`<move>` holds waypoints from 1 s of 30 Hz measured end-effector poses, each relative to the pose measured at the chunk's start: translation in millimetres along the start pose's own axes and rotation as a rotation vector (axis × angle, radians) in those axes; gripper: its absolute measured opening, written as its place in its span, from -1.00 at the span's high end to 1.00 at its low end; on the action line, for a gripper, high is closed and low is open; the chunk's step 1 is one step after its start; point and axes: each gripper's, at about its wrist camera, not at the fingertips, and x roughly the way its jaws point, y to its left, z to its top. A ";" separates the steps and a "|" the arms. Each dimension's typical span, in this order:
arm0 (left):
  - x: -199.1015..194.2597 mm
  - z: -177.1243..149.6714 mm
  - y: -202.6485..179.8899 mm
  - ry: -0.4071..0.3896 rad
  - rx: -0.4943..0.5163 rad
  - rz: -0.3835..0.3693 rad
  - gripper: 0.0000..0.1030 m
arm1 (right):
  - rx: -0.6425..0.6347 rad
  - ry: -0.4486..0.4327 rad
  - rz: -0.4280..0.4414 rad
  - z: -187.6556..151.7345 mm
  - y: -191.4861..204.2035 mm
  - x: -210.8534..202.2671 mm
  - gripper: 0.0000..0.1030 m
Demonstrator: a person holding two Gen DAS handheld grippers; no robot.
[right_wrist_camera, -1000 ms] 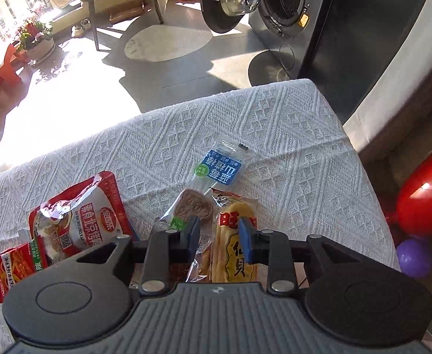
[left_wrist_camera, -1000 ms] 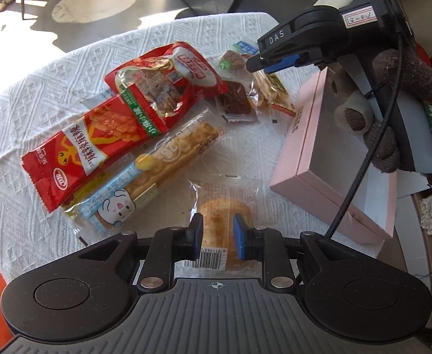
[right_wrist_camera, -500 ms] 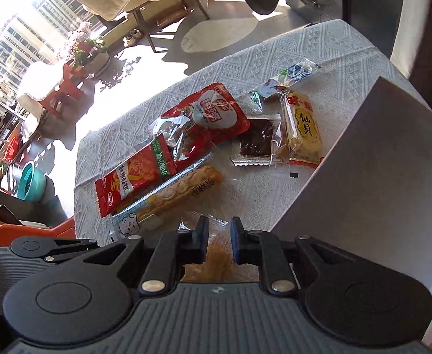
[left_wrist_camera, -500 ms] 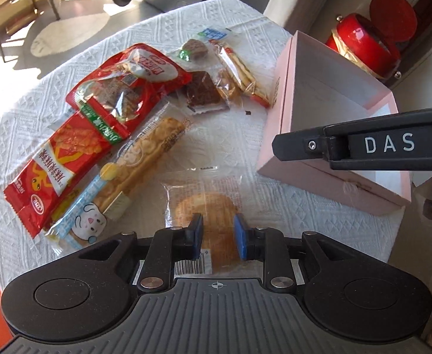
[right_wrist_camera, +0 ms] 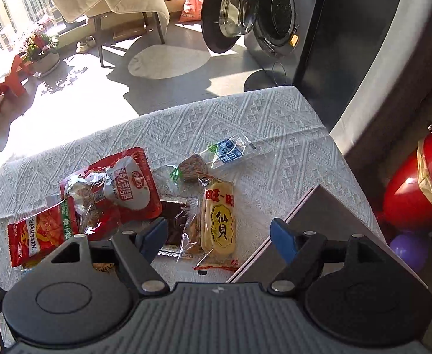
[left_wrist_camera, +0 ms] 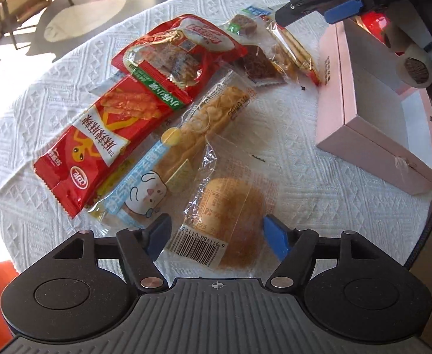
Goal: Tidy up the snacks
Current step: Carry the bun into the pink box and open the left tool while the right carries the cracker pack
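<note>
Several snack packets lie on a white tablecloth (left_wrist_camera: 289, 135). My left gripper (left_wrist_camera: 217, 236) is open, its fingers on either side of a clear-wrapped round bun (left_wrist_camera: 230, 215) lying on the cloth. Beyond lie a long bread stick packet (left_wrist_camera: 192, 144), a red snack bag (left_wrist_camera: 109, 141) and a red-and-white meat bag (left_wrist_camera: 183, 47). My right gripper (right_wrist_camera: 218, 237) is open and empty above a yellow rice cracker packet (right_wrist_camera: 220, 225) and a dark brown packet (right_wrist_camera: 177, 224). An open pink box (left_wrist_camera: 387, 118) stands at the right; in the right wrist view (right_wrist_camera: 319, 221) it is at the lower right.
A small brown cake with a blue-labelled wrapper (right_wrist_camera: 213, 159) lies at the far side. A red round tin (right_wrist_camera: 416, 185) and a purple ball (right_wrist_camera: 410, 250) sit past the table's right edge. A washing machine (right_wrist_camera: 274, 17) with its door open stands behind.
Both grippers have opened wide. The right gripper has swung back over the far snacks beside the box. The left gripper has drawn nearer to the bun.
</note>
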 end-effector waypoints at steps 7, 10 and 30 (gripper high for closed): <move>2.2 -8.0 -4.4 0.006 0.059 -0.012 -0.29 | -0.041 0.131 0.034 16.3 17.5 42.7 0.12; -7.0 -18.0 10.0 -0.006 -0.003 -0.012 -0.10 | 0.004 0.135 0.115 -2.6 29.7 25.9 0.15; -43.2 -61.7 73.0 -0.002 -0.089 -0.173 -0.04 | 0.133 0.128 -0.041 13.8 29.9 55.1 -0.07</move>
